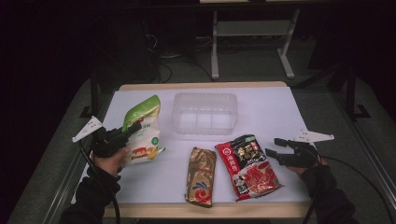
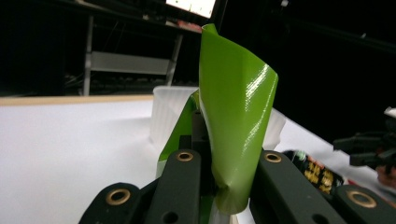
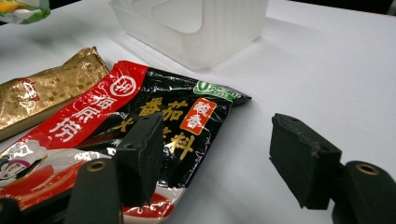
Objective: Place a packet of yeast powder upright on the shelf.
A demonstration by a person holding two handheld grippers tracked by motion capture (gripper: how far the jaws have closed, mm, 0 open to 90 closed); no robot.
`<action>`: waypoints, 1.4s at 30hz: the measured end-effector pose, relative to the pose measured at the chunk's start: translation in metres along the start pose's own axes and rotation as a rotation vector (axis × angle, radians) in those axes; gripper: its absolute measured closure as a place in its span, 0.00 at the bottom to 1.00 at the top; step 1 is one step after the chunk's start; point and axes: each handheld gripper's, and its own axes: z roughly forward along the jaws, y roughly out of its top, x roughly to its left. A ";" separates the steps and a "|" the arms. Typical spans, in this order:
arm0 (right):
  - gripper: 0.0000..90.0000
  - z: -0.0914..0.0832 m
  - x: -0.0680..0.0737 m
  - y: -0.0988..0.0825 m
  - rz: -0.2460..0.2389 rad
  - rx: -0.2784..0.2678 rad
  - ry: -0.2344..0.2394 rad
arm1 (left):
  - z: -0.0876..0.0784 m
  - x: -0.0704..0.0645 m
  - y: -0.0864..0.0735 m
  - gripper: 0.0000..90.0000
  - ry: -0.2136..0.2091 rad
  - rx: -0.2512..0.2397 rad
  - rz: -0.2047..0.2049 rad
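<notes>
Green-and-white pouch (image 1: 142, 128) pinched by left tongs (image 1: 132, 128) near its top, at the tabletop's (image 1: 280, 107) left side; lower print blocked in left gripper view by the curled green flap. Right tongs (image 1: 274, 147) gape empty just right of red-black packet (image 1: 247, 165). Gold packet (image 1: 201, 176) cut off in right gripper view. Clear tub (image 1: 204, 113) behind.

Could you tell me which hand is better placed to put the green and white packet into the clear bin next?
Left: the left gripper is shut on the green and white packet beside the clear bin; the right gripper is open.
</notes>
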 end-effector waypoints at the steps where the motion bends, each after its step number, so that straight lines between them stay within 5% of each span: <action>1: 0.38 0.000 0.000 0.000 0.001 -0.004 -0.002 | 0.000 -0.001 0.001 0.93 0.001 -0.002 0.004; 19: 0.39 -0.006 0.004 -0.002 -0.010 -0.018 -0.014 | 0.027 -0.010 0.021 0.93 0.000 -0.081 0.024; 33: 0.39 -0.007 0.003 -0.003 -0.004 -0.022 -0.016 | 0.068 -0.019 0.037 0.93 -0.011 -0.107 0.020; 42: 0.39 -0.007 0.003 -0.004 -0.003 -0.020 -0.017 | 0.100 -0.018 0.047 0.93 0.017 -0.112 0.013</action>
